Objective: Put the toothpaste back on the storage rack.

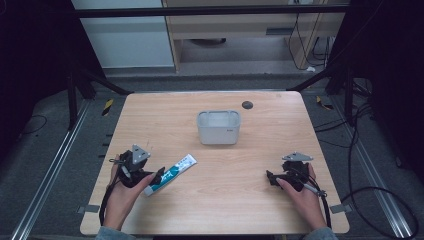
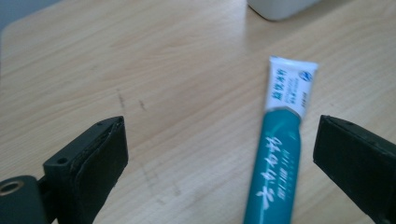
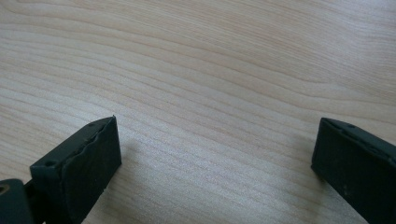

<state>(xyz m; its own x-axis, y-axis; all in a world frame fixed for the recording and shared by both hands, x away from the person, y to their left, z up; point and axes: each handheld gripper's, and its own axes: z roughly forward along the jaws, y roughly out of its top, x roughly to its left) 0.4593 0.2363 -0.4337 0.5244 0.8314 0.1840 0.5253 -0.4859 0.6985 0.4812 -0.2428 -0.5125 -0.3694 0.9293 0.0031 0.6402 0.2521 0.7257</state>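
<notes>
Table (image 1: 225, 200): pale wood-grain top, smooth, rectangular with rounded corners; a small dark round disc (image 1: 247, 105) sits near its far edge.
Tube (image 1: 171, 173): soft squeeze tube, teal body with white lettering, white flat crimped end; lies flat on the table at near left, aslant, crimped end pointing far and right. In the left gripper view the tube (image 2: 275, 163) lies between the two jaws, closer to the right-hand one, touching neither.
Bin (image 1: 218, 127): small grey-white plastic container, rectangular with rounded corners, open top, thin walls; stands upright at the middle of the table, well apart from the tube. Nothing can be made out inside it.
Left tongs (image 1: 156, 178): black, blocky jaws with ridged pads, grey three-cornered plate on top; held in the left hand (image 1: 122, 192) at near left, released and spread wide around the tube.
Right tongs (image 1: 272, 177): same black build, held in the right hand (image 1: 302, 195) at near right; released, jaws wide apart over bare wood, grasping nothing.
</notes>
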